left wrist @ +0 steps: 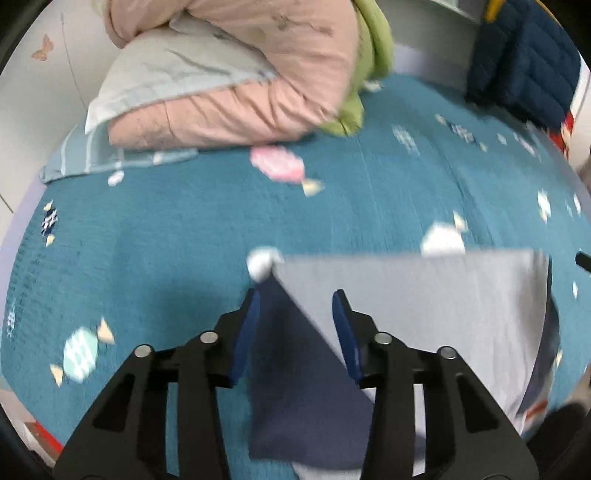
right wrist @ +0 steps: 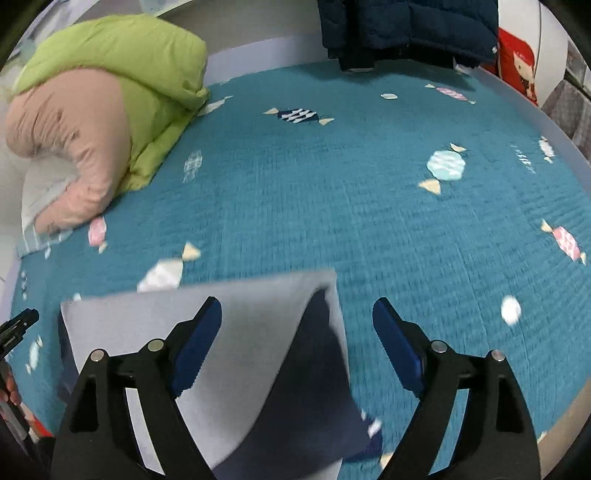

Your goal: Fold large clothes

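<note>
The garment [left wrist: 424, 317] lies flat on the bed [left wrist: 184, 229], at the near edge of the teal bedspread printed with sweets. It is pale grey on the upper face, with a dark navy layer showing where each near corner is turned over. Its far edge runs straight across the bedspread.

Left gripper [left wrist: 295, 306]: the jaws stand apart, both blue pads clear of the fabric. The left corner of the garment, with its navy fold, lies below and between the jaws. Nothing is pinched.

Right gripper [right wrist: 297, 314]: the jaws are spread wide. The right corner of the garment [right wrist: 236, 321], with its navy fold, lies below them, nearer the left pad than the right. Whether the left pad touches the grey fabric cannot be told; the pads do not clamp it.

Relative to the garment:
- A pink quilt [left wrist: 236, 85] and a green quilt [right wrist: 122, 74] are bundled together at the far left corner of the bed, well apart from the garment.
- A pale pillow [left wrist: 166, 70] lies under the pink quilt in the same corner.
- A dark blue quilted jacket [right wrist: 406, 26] hangs at the far edge of the bed, beyond the garment.
- A red item [right wrist: 517, 70] stands just beside the jacket, at the far right.

In the right wrist view, the tip of the left gripper shows at the left border, just beside the left edge of the garment. Both views are slightly blurred.
</note>
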`<state>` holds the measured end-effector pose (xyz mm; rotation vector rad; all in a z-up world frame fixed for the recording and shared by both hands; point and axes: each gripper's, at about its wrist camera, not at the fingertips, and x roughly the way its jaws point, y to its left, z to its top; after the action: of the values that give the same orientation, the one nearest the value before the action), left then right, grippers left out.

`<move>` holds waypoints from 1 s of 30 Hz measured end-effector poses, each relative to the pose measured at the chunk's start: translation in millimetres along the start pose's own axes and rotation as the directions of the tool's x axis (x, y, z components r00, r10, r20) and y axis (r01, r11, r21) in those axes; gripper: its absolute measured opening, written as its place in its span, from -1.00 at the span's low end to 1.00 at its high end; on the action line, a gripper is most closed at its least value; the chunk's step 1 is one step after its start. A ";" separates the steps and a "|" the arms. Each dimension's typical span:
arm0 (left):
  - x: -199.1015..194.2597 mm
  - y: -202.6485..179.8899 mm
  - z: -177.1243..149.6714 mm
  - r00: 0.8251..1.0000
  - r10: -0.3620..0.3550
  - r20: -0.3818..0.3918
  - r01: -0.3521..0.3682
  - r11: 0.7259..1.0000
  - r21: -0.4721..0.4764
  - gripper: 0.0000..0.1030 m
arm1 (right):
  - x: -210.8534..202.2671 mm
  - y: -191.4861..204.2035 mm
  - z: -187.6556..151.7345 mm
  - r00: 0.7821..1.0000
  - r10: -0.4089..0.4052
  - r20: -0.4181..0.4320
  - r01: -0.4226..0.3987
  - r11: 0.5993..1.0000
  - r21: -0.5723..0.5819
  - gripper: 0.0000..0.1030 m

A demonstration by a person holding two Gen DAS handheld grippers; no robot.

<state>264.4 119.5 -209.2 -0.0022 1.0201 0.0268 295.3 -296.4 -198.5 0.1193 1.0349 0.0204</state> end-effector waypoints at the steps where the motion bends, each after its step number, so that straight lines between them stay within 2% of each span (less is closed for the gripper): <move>1: 1.7 -5.1 -16.1 0.999 -0.020 -0.031 0.020 1.000 -0.003 -0.42 | 1.9 5.4 -14.5 1.000 -0.015 -0.026 0.014 1.000 -0.019 0.39; 3: 7.6 -10.6 -38.4 0.994 -0.066 -0.084 0.064 0.998 -0.018 -0.62 | 9.4 13.2 -38.3 0.996 -0.007 -0.085 0.005 1.000 -0.028 0.03; 4: 15.6 -12.7 -54.8 0.989 -0.079 -0.127 0.076 0.997 -0.028 -0.71 | 16.3 14.8 -52.7 0.991 0.010 -0.130 -0.013 1.000 -0.018 -0.05; 6: 38.2 -14.9 -82.3 0.979 -0.037 -0.200 0.034 0.999 -0.017 -0.78 | 34.6 15.1 -76.8 0.977 -0.001 -0.212 0.001 1.000 0.001 -0.36; 7: 44.7 -12.7 -90.7 0.980 -0.041 -0.196 0.037 0.999 -0.024 -0.78 | 45.6 10.9 -90.9 0.968 -0.016 -0.250 0.021 1.000 0.018 -0.36; 9: 44.3 -3.1 -101.9 0.987 -0.090 -0.133 0.079 0.993 -0.085 -0.79 | 43.6 9.3 -103.7 0.981 -0.007 -0.194 0.009 1.000 0.006 -0.35; 10: 43.6 -1.1 -102.0 0.986 -0.099 -0.132 0.086 0.991 -0.100 -0.78 | 43.2 14.0 -102.7 0.978 -0.028 -0.205 0.022 0.999 -0.032 -0.35; 13: 46.3 1.9 -100.9 0.984 -0.115 -0.136 0.102 0.989 -0.105 -0.78 | 47.3 16.3 -100.9 0.974 -0.040 -0.223 0.035 0.999 -0.029 -0.34; 15: 43.1 1.6 -98.9 0.984 -0.115 -0.135 0.099 0.988 -0.115 -0.78 | 43.8 17.0 -100.1 0.977 -0.032 -0.211 0.027 0.999 -0.026 -0.30; 16: 39.4 -0.4 -98.1 0.985 -0.107 -0.136 0.092 0.989 -0.112 -0.78 | 39.4 14.3 -100.1 0.979 -0.002 -0.202 0.001 1.000 -0.005 -0.29; 18: 30.7 -4.7 -98.8 0.982 -0.104 -0.156 0.087 0.990 -0.112 -0.61 | 34.1 5.3 -97.9 0.978 0.075 -0.196 -0.062 0.995 0.073 0.08; 20: 19.9 -8.8 -102.3 0.983 -0.107 -0.151 0.092 0.990 -0.104 0.07 | 22.2 -7.5 -92.3 0.981 0.098 -0.164 -0.072 0.985 0.158 0.35; 21: 17.0 -10.4 -102.7 0.985 -0.099 -0.141 0.085 0.991 -0.099 0.13 | 12.9 -13.6 -90.5 0.987 0.104 -0.125 -0.081 0.981 0.177 0.50; 24: 3.7 -22.6 -105.7 0.991 -0.061 -0.120 0.055 0.997 -0.060 0.14 | -2.0 -31.6 -90.7 0.993 0.091 -0.076 -0.073 0.974 0.212 0.78; 28: -9.3 -34.5 -111.0 0.996 -0.039 -0.083 0.036 0.999 -0.037 0.14 | 4.0 -55.8 -101.7 0.987 0.120 -0.107 -0.085 0.954 0.288 0.79; 30: -16.1 -41.0 -113.7 0.998 -0.029 -0.060 0.028 0.999 -0.019 0.18 | 16.7 -67.5 -108.4 0.974 0.159 -0.160 -0.100 0.941 0.323 0.79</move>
<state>160.1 76.5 -255.4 -0.0345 1.0794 0.0103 208.1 -352.6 -274.8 0.4833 1.2091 -0.0133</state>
